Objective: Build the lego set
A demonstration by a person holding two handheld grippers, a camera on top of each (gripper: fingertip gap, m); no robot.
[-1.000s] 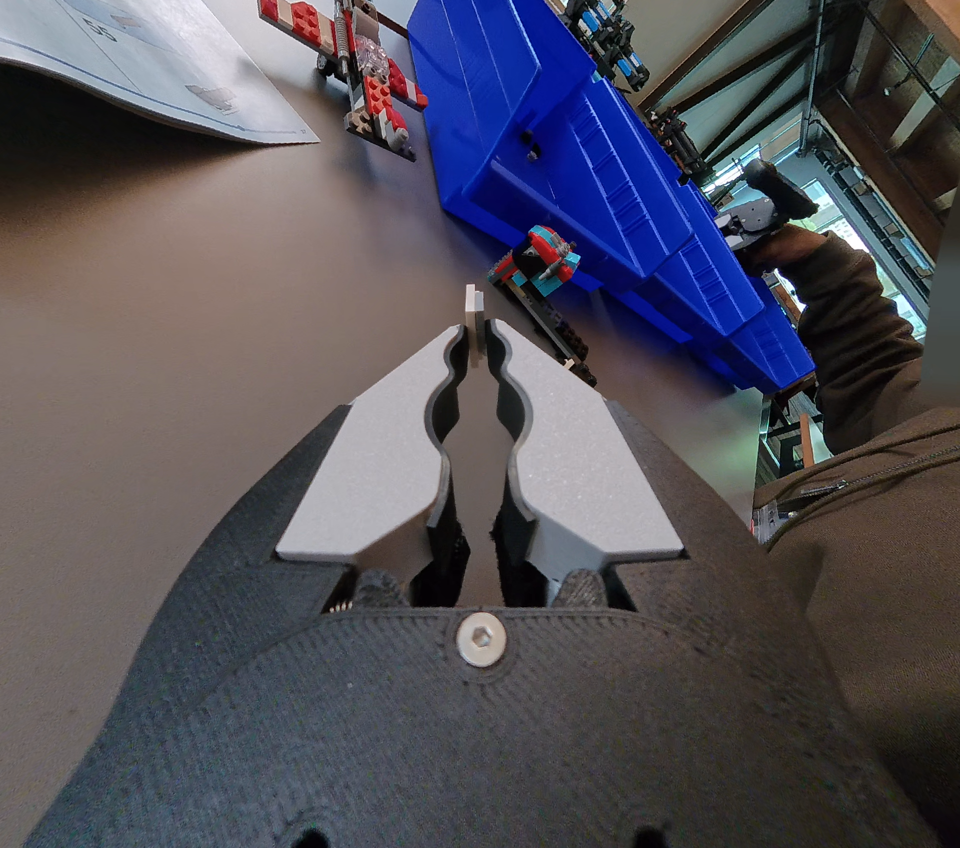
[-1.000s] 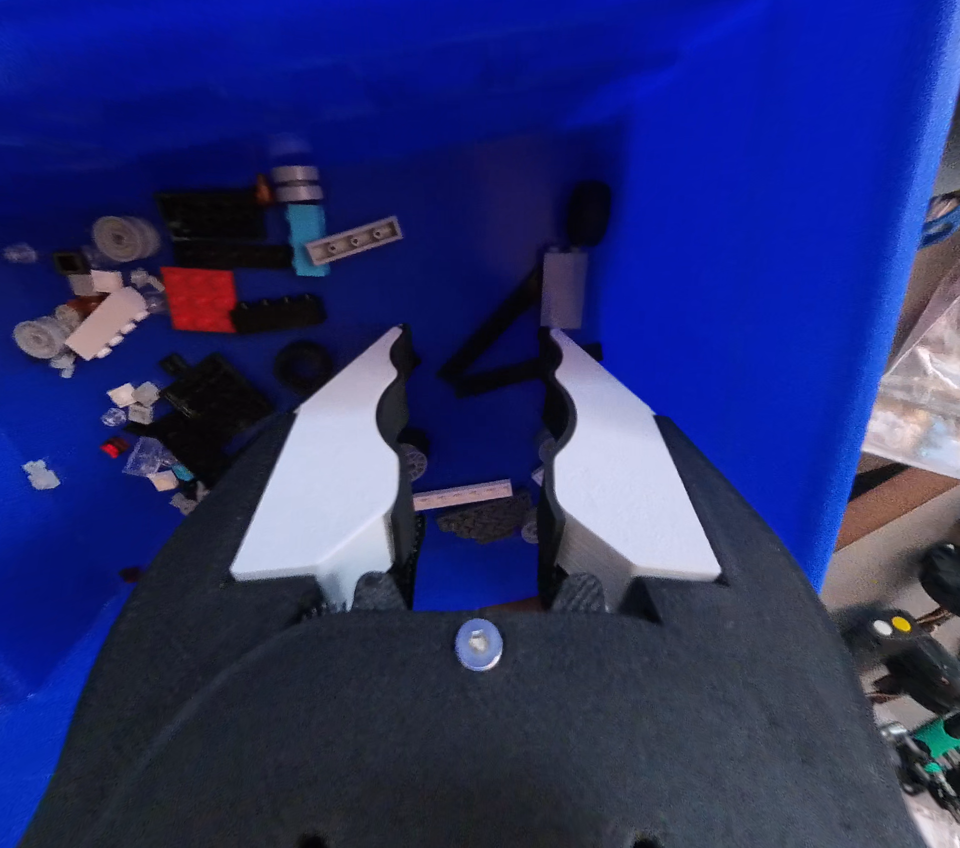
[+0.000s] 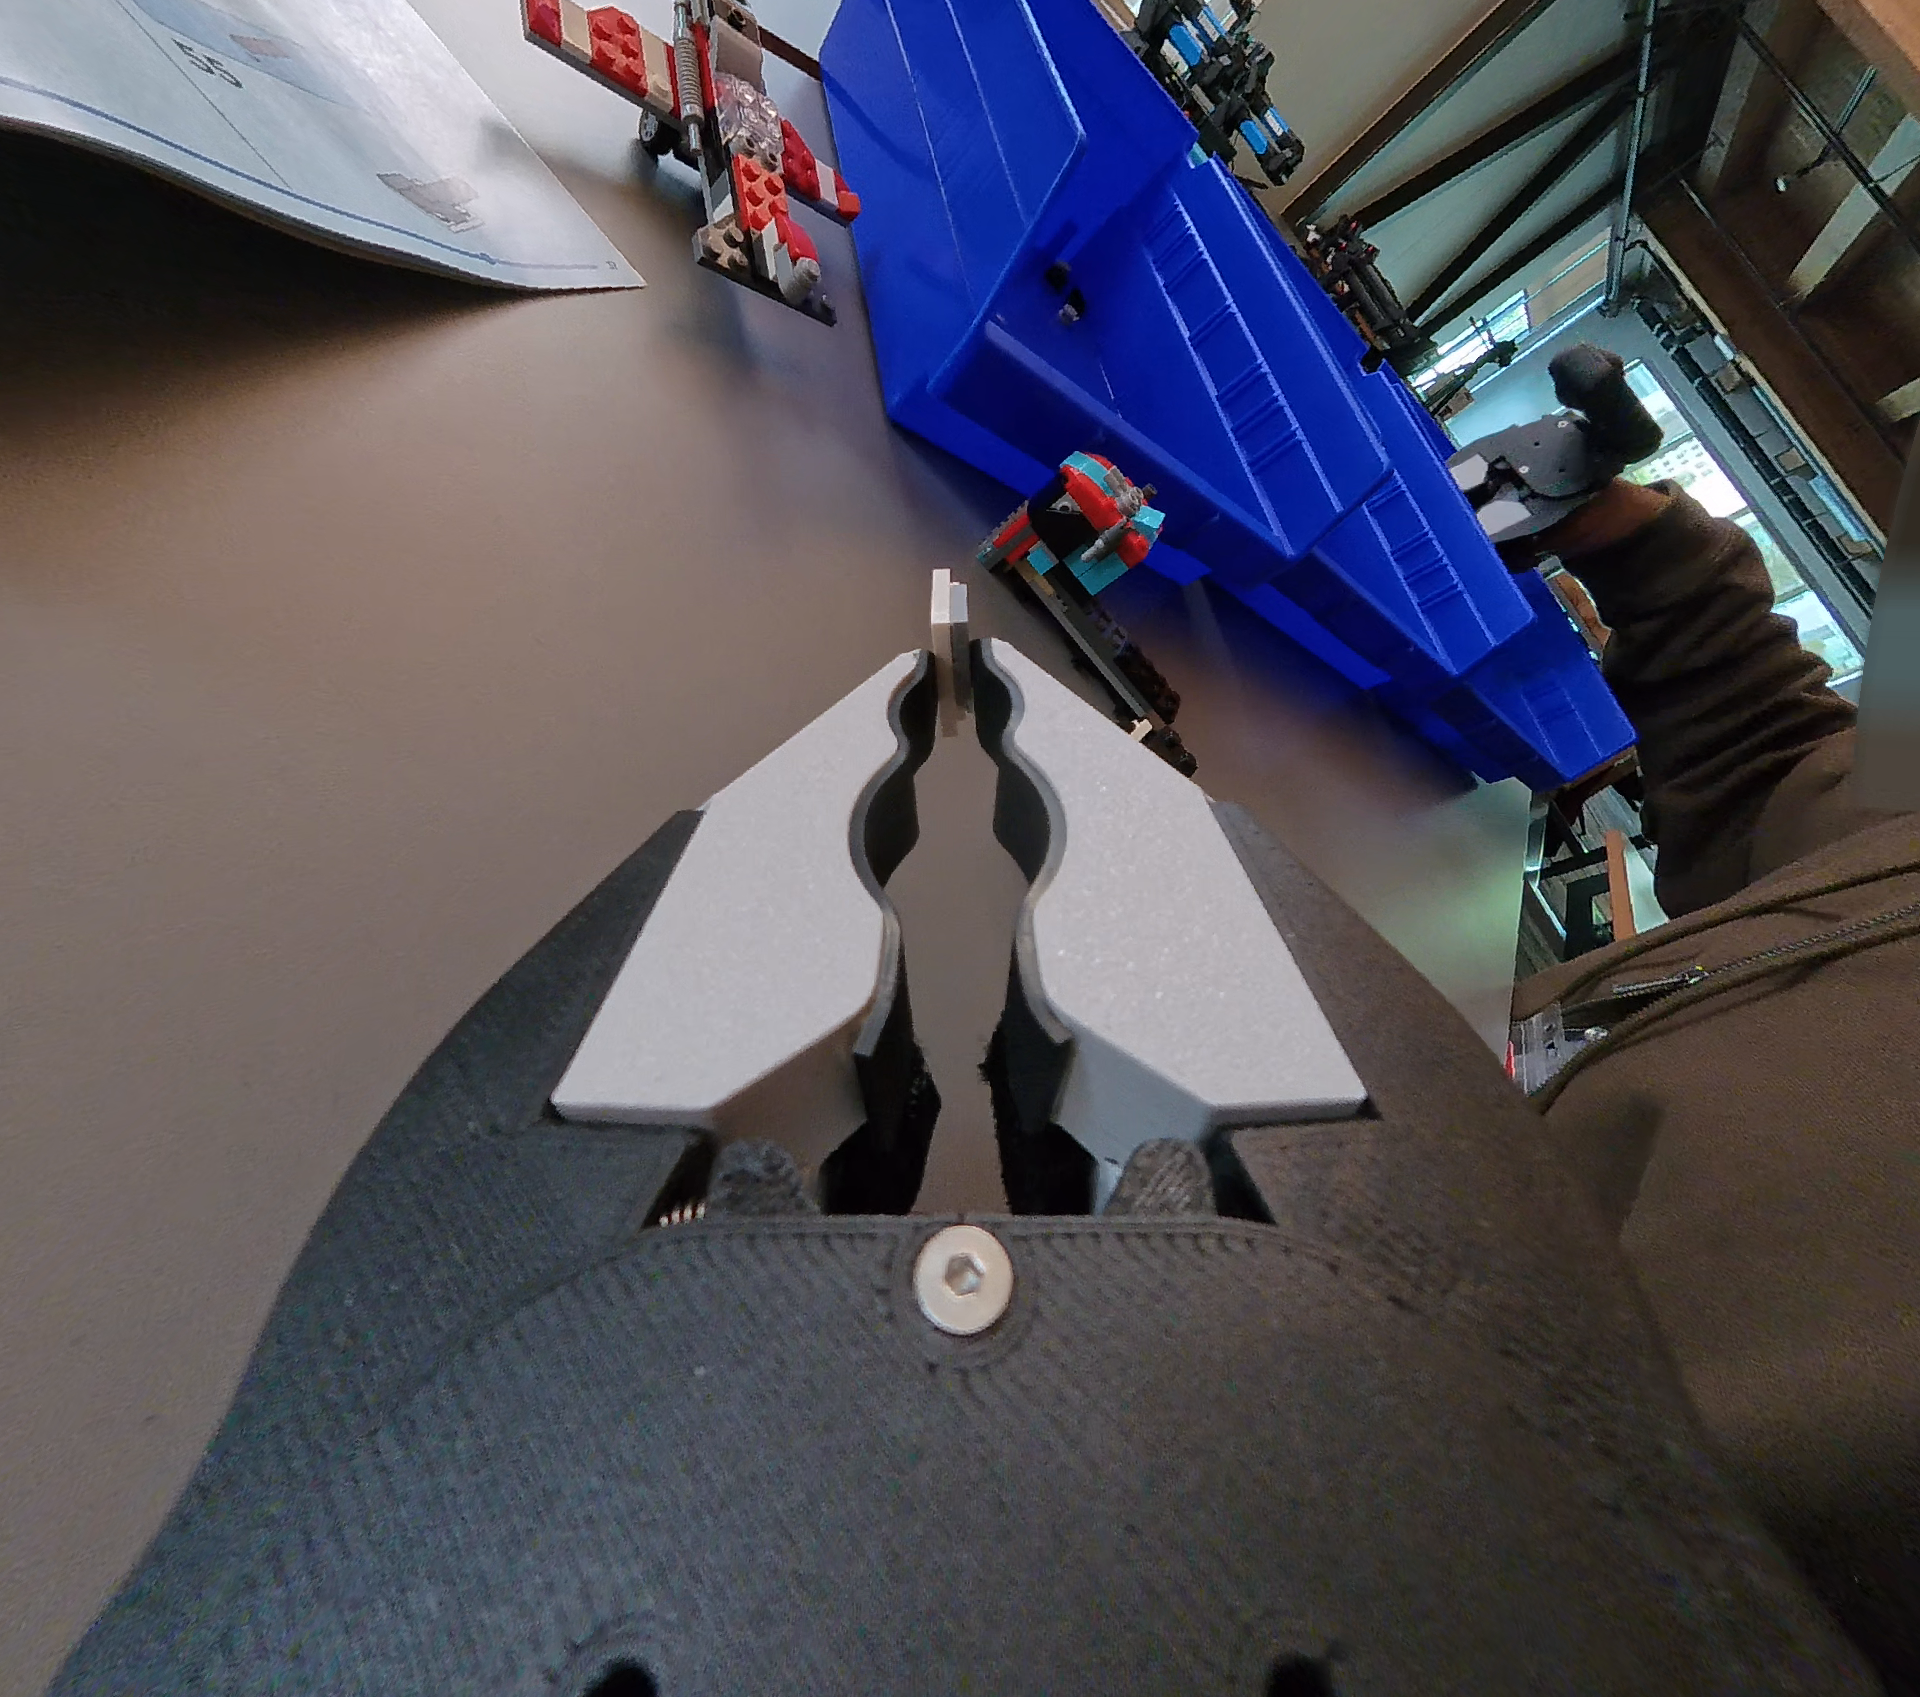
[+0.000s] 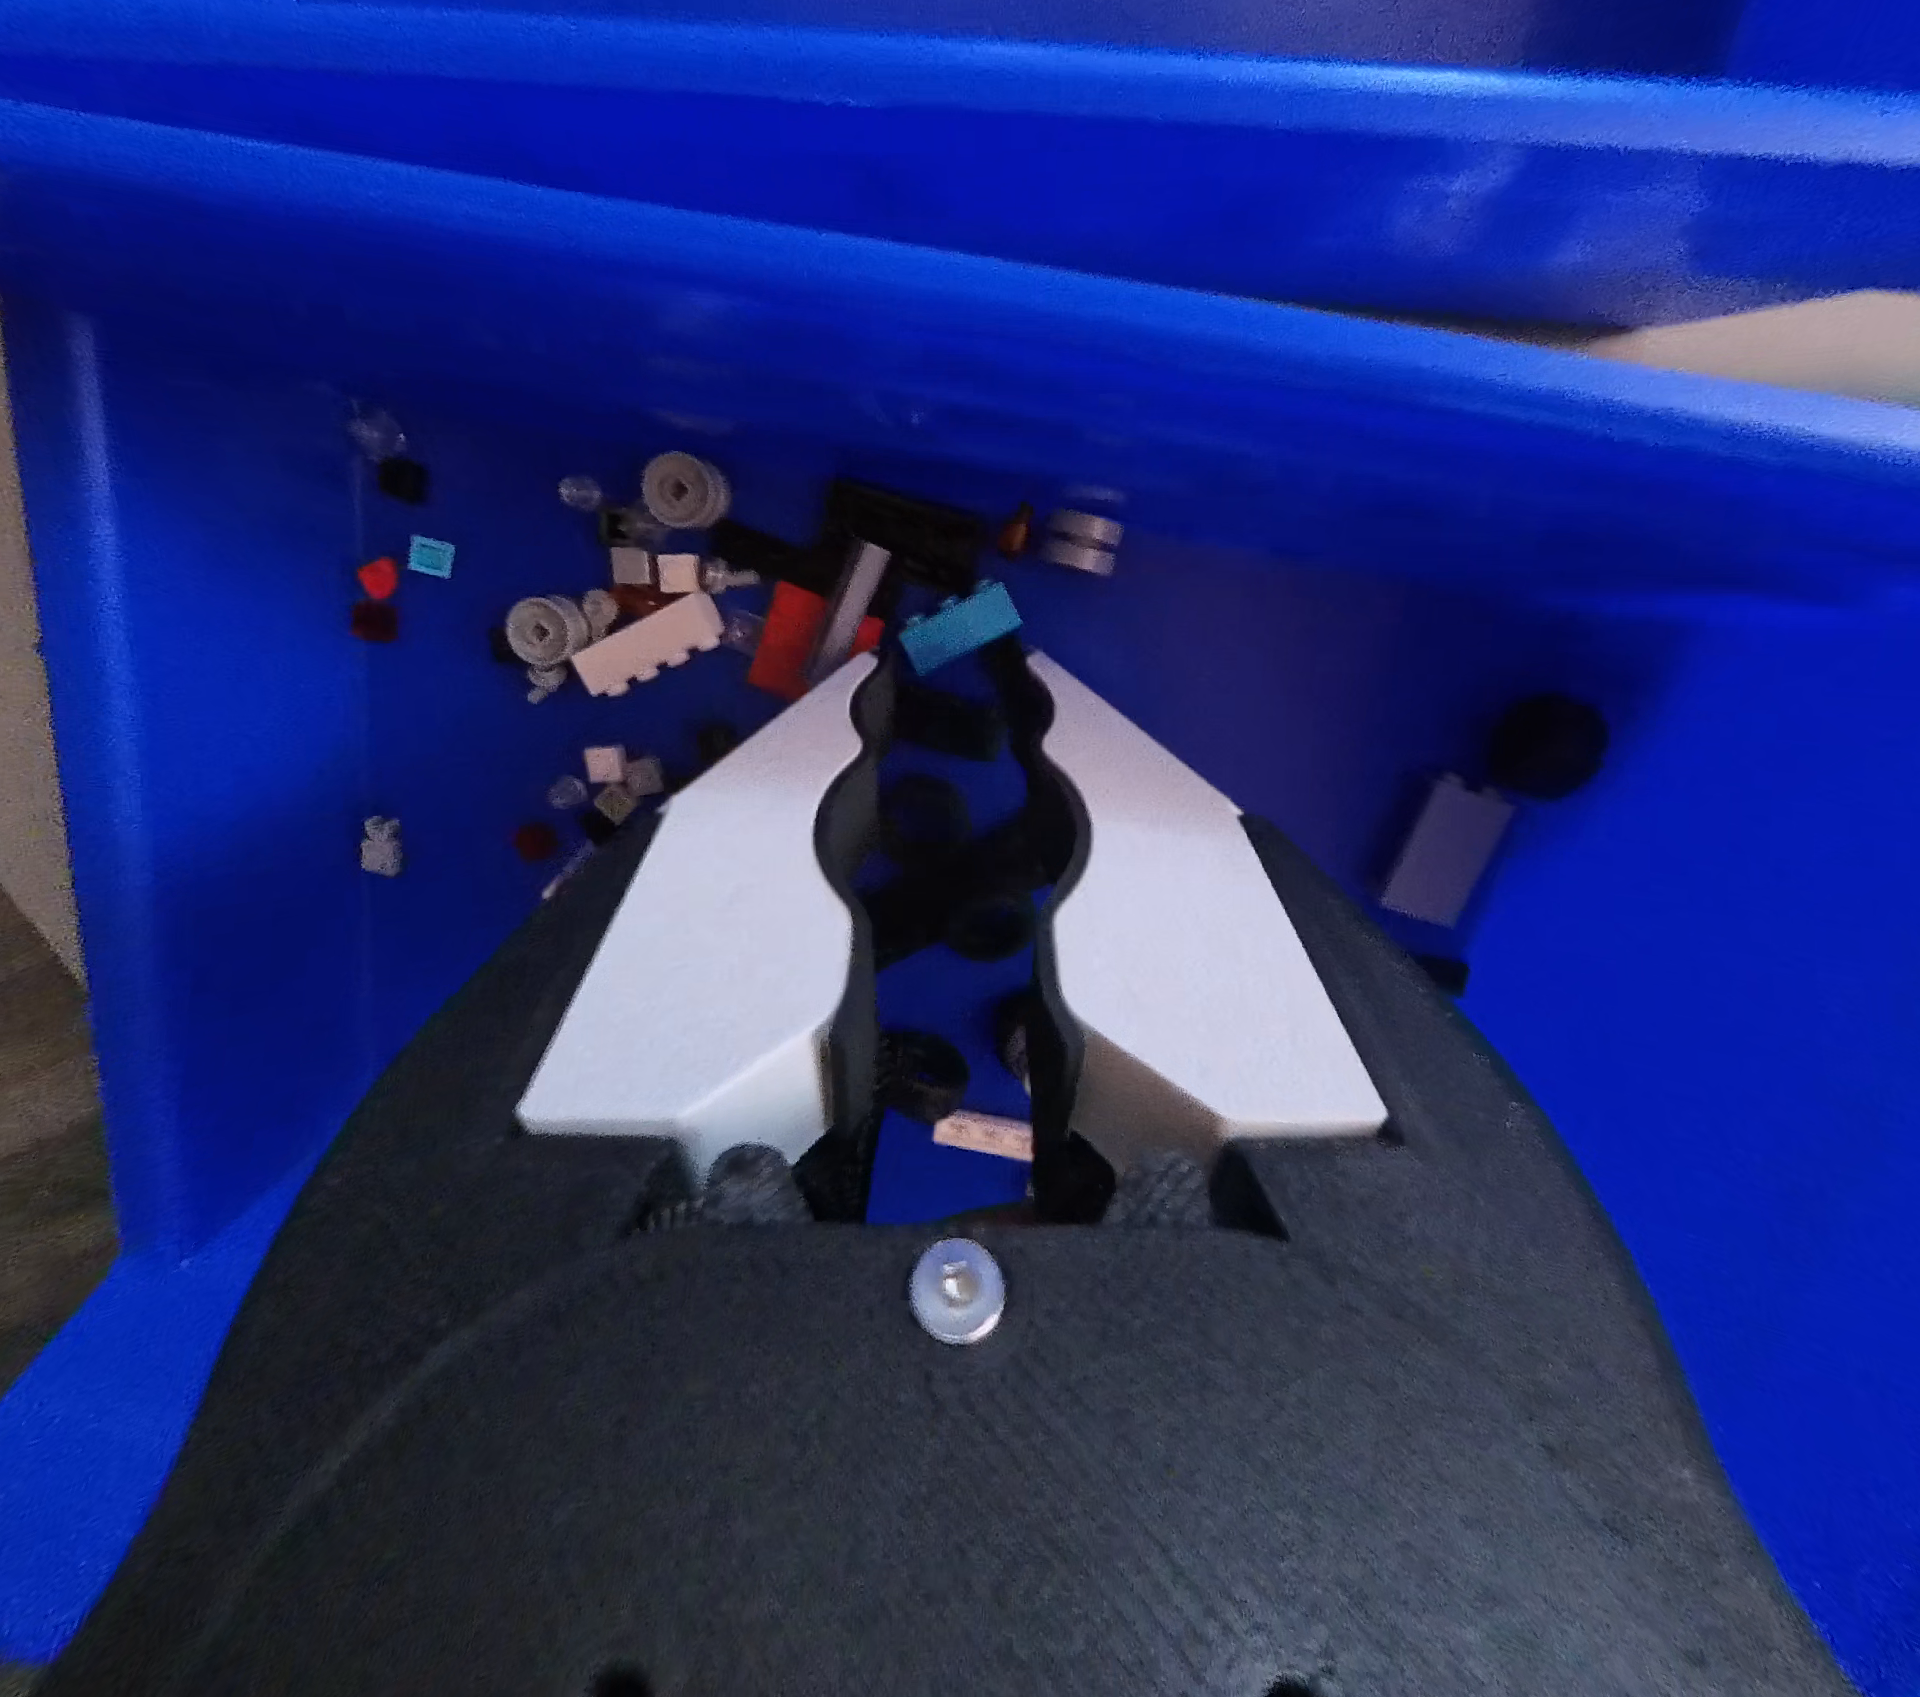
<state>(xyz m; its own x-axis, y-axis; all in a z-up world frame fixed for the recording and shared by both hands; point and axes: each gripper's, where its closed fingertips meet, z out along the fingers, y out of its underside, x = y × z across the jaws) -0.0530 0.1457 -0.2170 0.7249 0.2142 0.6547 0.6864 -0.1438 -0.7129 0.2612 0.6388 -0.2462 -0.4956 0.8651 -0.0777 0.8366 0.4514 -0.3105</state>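
Two grippers busy: left gripper (image 3: 951, 660) pinches stacked thin white-grey plates (image 3: 948, 621) above table (image 3: 364, 608), right gripper (image 4: 951, 660) clamps turquoise brick (image 4: 958, 641) over blue bin (image 4: 1351, 712).

Left gripper (image 3: 951, 660): fingers nearly closed, tips pinching a thin pale plate stack (image 3: 948, 624) held edge-on, low over the surface. Right gripper (image 4: 940, 660): fingers narrowly parted, tips clamped on a tilted turquoise brick (image 4: 958, 641); sleeved arm (image 3: 1704, 639) extended.
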